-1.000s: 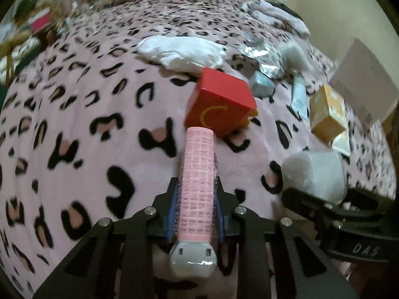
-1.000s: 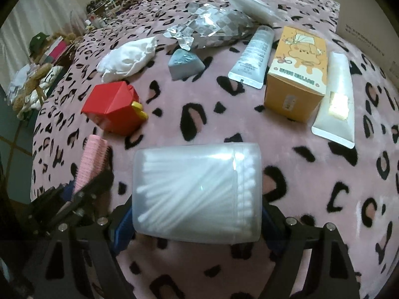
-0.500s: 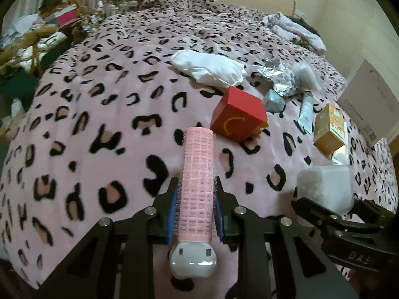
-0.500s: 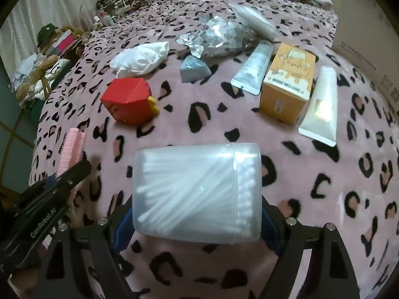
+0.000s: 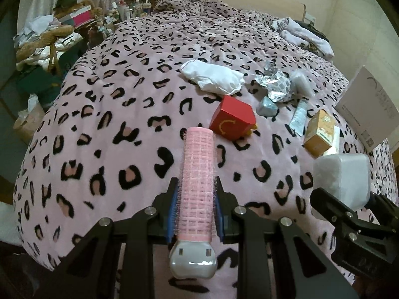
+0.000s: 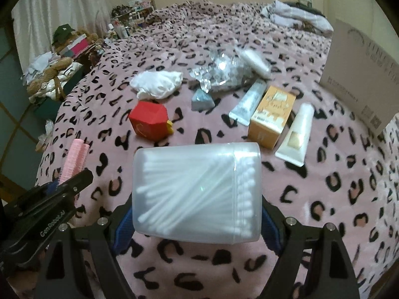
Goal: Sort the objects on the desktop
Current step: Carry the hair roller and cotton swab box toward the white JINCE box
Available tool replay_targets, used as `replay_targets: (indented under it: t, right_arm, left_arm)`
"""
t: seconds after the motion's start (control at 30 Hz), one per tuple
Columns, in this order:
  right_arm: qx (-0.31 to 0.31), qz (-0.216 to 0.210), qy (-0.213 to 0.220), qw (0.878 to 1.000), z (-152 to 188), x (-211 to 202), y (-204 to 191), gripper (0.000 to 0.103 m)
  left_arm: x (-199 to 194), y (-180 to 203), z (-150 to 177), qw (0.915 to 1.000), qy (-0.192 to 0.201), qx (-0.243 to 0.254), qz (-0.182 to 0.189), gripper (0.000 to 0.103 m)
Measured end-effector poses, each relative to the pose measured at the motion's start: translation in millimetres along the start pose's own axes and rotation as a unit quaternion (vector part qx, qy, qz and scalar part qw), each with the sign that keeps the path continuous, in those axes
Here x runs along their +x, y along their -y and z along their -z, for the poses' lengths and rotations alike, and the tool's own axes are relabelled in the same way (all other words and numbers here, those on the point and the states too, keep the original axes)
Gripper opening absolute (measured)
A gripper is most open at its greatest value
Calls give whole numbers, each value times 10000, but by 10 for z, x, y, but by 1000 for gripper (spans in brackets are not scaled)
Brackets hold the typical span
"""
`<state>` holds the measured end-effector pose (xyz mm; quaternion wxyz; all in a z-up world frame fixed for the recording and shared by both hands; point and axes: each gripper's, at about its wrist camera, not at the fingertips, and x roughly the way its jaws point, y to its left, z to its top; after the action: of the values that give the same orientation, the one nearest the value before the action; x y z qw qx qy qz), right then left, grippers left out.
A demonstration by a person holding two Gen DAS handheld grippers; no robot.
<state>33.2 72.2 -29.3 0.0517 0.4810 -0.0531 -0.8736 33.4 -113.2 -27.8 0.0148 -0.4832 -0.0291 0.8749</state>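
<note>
My left gripper (image 5: 195, 199) is shut on a pink hair roller (image 5: 198, 174) and holds it above the near edge of the leopard-print bed (image 5: 112, 124). My right gripper (image 6: 197, 211) is shut on a clear box of cotton swabs (image 6: 197, 191), also lifted; it shows at the right of the left wrist view (image 5: 341, 179). On the bed ahead lie a red box (image 6: 149, 122), a white cloth (image 6: 157, 84), crumpled foil (image 6: 217, 74), a grey-blue packet (image 6: 202, 101), a tube (image 6: 249, 102), an orange box (image 6: 271, 114) and a white tube (image 6: 296, 134).
A cardboard box (image 6: 361, 74) stands at the bed's right edge. Folded clothes (image 6: 294, 15) lie at the far end. Piled bags, toys and boxes (image 5: 49, 44) crowd the floor to the left of the bed.
Both grippers have risen and drawn back from the bed with their objects still held. The items on the bed look smaller and have not moved.
</note>
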Motion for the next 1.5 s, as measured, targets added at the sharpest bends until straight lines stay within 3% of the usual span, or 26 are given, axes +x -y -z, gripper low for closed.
replay_targets:
  t: [0.37,0.77,1.1,1.5]
  right_arm:
    - [-63,97,287,9995,22,-366,80,85]
    - [81,313,490,9983,39,-603,347,85]
    - [205,578,617,9962,51,-671,578,85]
    - [673,1002,605,9908,99,-643,1141,85]
  left_arm:
    - [-310,264,6,9996,122,234,-44,25]
    - [-396,661,-7,9983,171,549,98,25]
    - [-325,958,2,9957,169,879,243,25]
    - [-75,1563,-69,9868,104,1480,648,25]
